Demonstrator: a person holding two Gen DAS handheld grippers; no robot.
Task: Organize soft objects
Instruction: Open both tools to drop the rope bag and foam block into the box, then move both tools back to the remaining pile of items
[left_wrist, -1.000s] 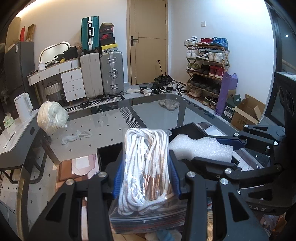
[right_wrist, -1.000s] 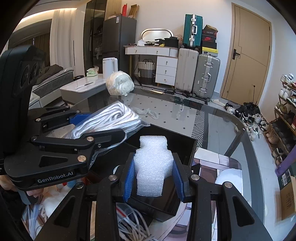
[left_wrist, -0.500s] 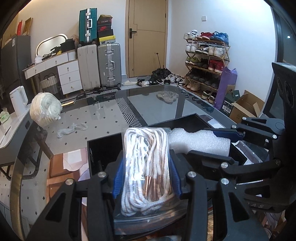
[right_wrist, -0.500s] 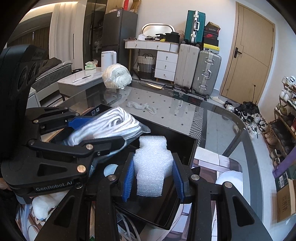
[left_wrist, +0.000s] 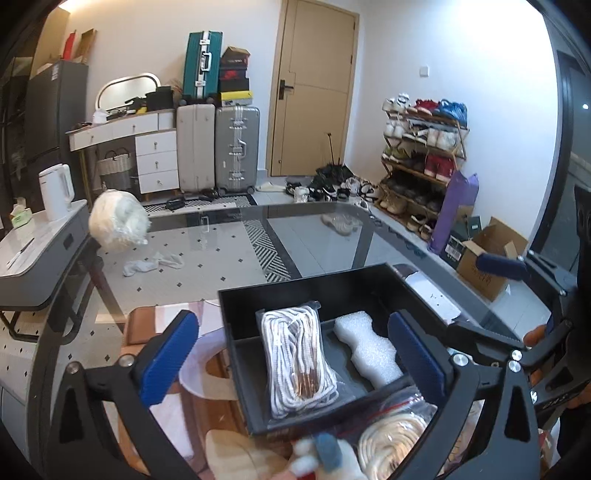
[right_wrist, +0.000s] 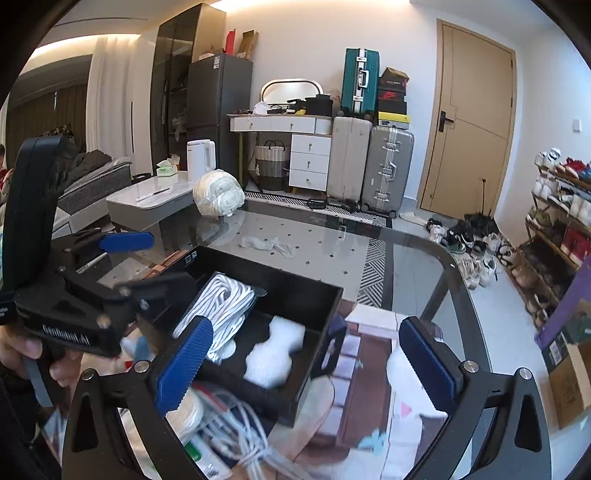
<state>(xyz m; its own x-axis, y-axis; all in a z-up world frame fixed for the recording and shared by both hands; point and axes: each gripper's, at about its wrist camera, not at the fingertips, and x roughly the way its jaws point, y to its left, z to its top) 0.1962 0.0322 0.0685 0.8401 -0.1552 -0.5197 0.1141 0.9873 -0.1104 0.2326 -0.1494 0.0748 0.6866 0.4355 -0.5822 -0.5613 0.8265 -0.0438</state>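
Observation:
A black open box (left_wrist: 303, 288) stands on the glass table. Inside it lie a clear bag of white rope (left_wrist: 295, 362) on the left and a white foam piece (left_wrist: 369, 347) on the right. My left gripper (left_wrist: 291, 354) hovers above the near side of the box, its jaws opening wide, and the pads touch nothing. In the right wrist view the same box (right_wrist: 280, 288) holds the rope bag (right_wrist: 221, 310) and the foam piece (right_wrist: 273, 354). My right gripper (right_wrist: 306, 365) is over the box's near corner, jaws opening, with nothing gripped.
A bagged white bundle (left_wrist: 118, 221) and a crumpled white cloth (left_wrist: 151, 264) lie farther back on the glass table (left_wrist: 332, 236). Coiled cream rope in a bag (left_wrist: 391, 439) and loose white cords (right_wrist: 236, 435) sit in front of the box. A person's hand (right_wrist: 22, 350) holds the left gripper.
Both grippers went from shut to wide open. The rope bag and the foam piece left the pads and now lie in the black box. Both grippers pulled back and up.

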